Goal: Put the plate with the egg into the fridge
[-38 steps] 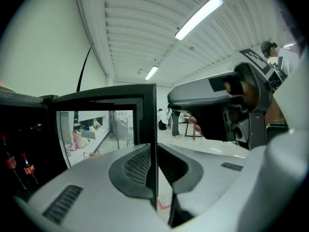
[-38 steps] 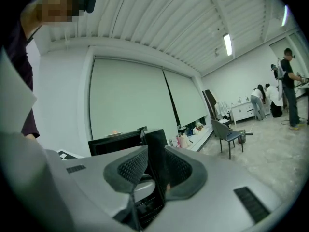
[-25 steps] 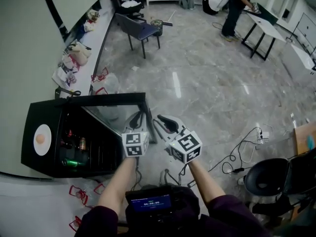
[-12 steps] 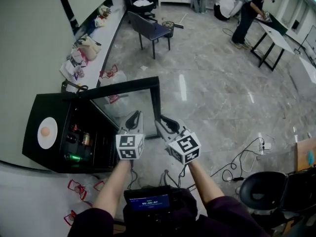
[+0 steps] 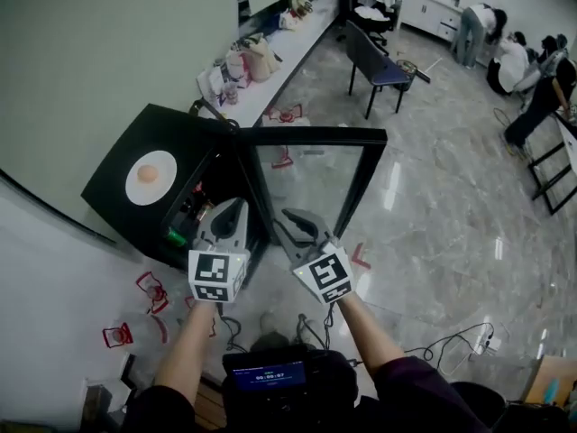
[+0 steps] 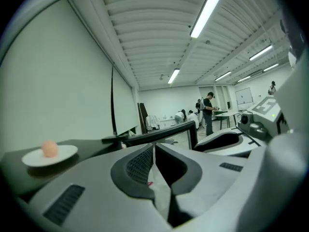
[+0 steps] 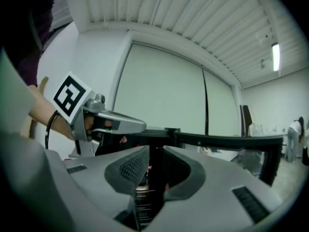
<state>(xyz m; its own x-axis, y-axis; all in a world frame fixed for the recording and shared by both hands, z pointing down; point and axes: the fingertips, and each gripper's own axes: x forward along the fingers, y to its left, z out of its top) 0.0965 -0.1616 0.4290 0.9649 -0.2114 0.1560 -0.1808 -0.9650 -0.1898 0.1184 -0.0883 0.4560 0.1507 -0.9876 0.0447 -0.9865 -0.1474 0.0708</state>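
The plate [image 5: 150,177] with the egg [image 5: 155,174] sits on top of the black mini fridge [image 5: 194,132], up and left of the 2 grippers and touched by neither. The left gripper [image 5: 234,207], jaws together on nothing, is the nearer, in front of the open compartment. The right gripper [image 5: 285,222], jaws slightly parted and empty, is beside the open glass door [image 5: 311,165].

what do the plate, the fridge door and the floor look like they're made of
Plate: white and smooth, probably glazed ceramic, though plastic is possible.
Fridge door: clear glass pane you can see through, in a black frame, metal or plastic.
Floor: polished grey stone or stone-look tile, veined and mirroring the ceiling lights.
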